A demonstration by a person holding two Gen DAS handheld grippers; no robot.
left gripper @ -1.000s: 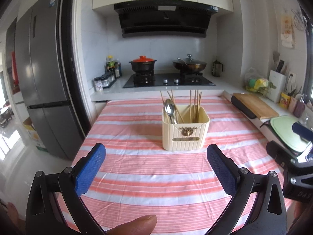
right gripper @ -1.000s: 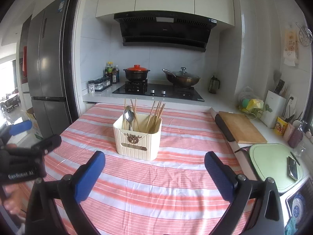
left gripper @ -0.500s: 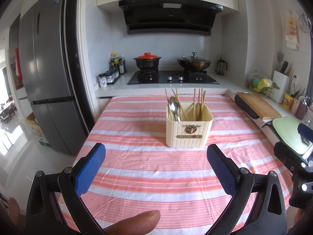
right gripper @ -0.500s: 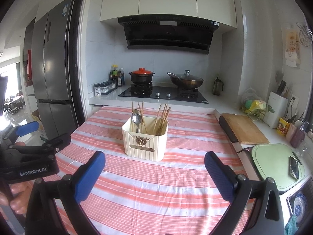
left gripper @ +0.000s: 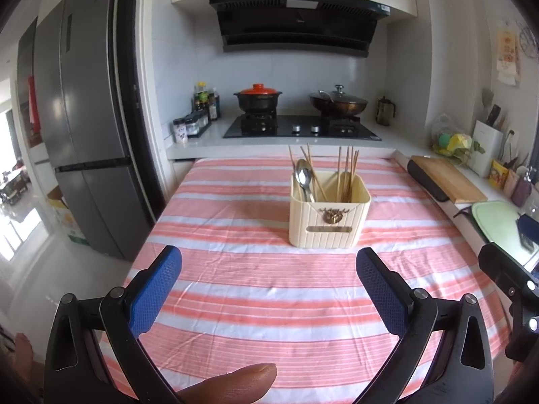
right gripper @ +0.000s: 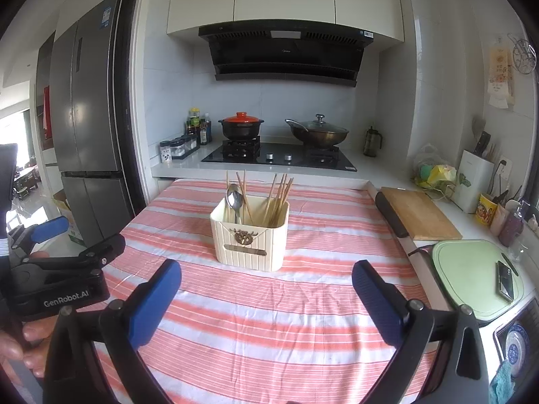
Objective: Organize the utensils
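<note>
One striped tablecloth [left gripper: 269,289], kitchen hob [left gripper: 299,128] behind.

One holder [left gripper: 329,217] stands on one striped table [left gripper: 235,269]. In it are one spoon [left gripper: 304,176] and a bunch of chopsticks [left gripper: 347,171], too crowded to count exactly. Two pots sit on the stove [left gripper: 301,128]: one red-lidded [left gripper: 258,96], one wok [left gripper: 338,102]. There are two cutting boards, one wooden [left gripper: 446,181] and one green [left gripper: 497,222]. One fridge [left gripper: 84,134] stands at left.

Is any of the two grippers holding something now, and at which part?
Nothing is held. The left gripper and the right gripper are both open and empty; the spoon and chopsticks stand in the holder.
</note>
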